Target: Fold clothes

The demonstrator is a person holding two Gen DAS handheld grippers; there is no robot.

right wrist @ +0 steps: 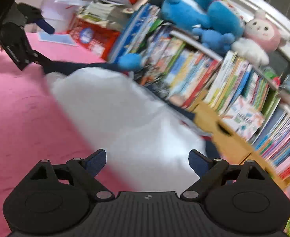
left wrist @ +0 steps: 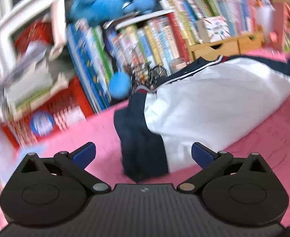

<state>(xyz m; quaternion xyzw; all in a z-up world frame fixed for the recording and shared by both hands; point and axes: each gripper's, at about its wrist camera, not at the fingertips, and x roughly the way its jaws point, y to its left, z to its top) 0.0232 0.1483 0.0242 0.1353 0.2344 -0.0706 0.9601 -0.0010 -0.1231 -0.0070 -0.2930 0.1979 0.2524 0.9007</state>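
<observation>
While both views are smeared with blur, the layout is plain enough: a white and navy jacket (left wrist: pixel 214 102) lies bundled on a pink cover (left wrist: pixel 263 138), filling the centre and right of the left wrist view, with its navy part (left wrist: pixel 143 142) hanging down toward the lower middle of the frame. At the bottom of that view the left gripper (left wrist: pixel 144 154) has its jaws spread wide and grips nothing; the blue pads (left wrist: pixel 84 155) sit to either side of the navy cloth, and I cannot tell if they touch it. In the right wrist view the jacket (right wrist: pixel 125 114) runs as a white mass from the centre down to the lower middle, and the right gripper (right wrist: pixel 147 163) at the bottom is likewise released, its fingers (right wrist: pixel 199 163) apart with white fabric showing between them. Up in the upper left of that same view the left gripper (right wrist: pixel 40 41) shows from the side, near the far navy edge of the jacket. Behind the jacket stands a row of books (right wrist: pixel 214 75), slanting across the right half of the frame, with blue plush toys (right wrist: pixel 202 17) and a pink plush (right wrist: pixel 263 33) on top of them at upper right. A small wooden drawer box (left wrist: pixel 223 47) sits against the books just beyond the jacket, in the upper right of the left wrist view, and a red crate (left wrist: pixel 66 110) stands at the left
</observation>
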